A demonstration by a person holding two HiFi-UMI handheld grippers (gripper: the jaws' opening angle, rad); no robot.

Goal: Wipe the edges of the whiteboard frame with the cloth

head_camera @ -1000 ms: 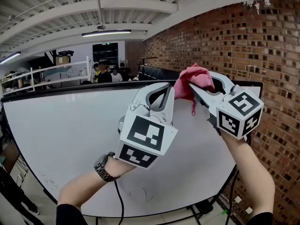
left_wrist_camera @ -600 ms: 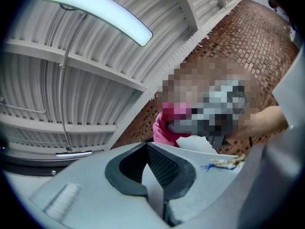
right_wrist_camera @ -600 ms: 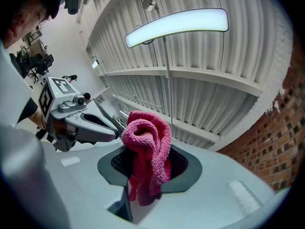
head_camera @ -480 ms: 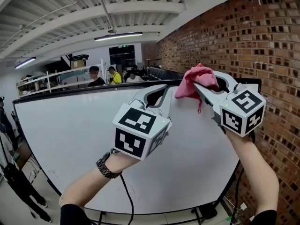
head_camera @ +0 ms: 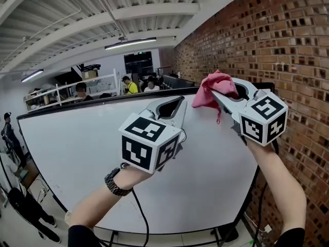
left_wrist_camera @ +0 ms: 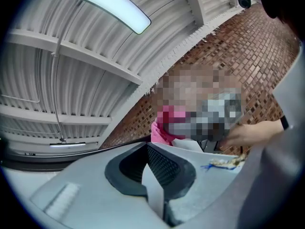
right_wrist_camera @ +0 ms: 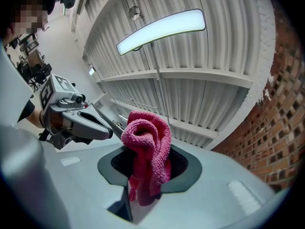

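Brick wall [head_camera: 288, 45] fills the right of the head view, under a ribbed white ceiling with a long ceiling light [head_camera: 131, 43]. A large whiteboard [head_camera: 77, 153] stands before you, its dark frame [head_camera: 103, 101] running along the top edge. Several people [head_camera: 131, 86] are beyond it. Your left gripper [head_camera: 177, 103] is raised in front of the board's upper middle, and a wristwatch [head_camera: 114, 183] shows on that arm. Your right gripper [head_camera: 218, 94] is up near the board's top right corner, with a pink cloth [head_camera: 213, 86] bunched at its tip. The cloth overlaps the frame line, but from here you cannot tell whether it touches it.

The left gripper view looks up past the left gripper [left_wrist_camera: 147, 149]. Its dark pads are pressed together with nothing between them. Beyond them a corner of the cloth [left_wrist_camera: 164, 128] and a hand [left_wrist_camera: 248, 135] show beside a mosaic patch, with the brick wall [left_wrist_camera: 228, 46] behind.

The right gripper view shows what the head view only hints at. The jaws are clenched on the cloth [right_wrist_camera: 147, 151], which rises in a rolled fold and hangs down between the pads. The left gripper [right_wrist_camera: 95, 125] sits off to the left, under the ceiling light [right_wrist_camera: 162, 30].
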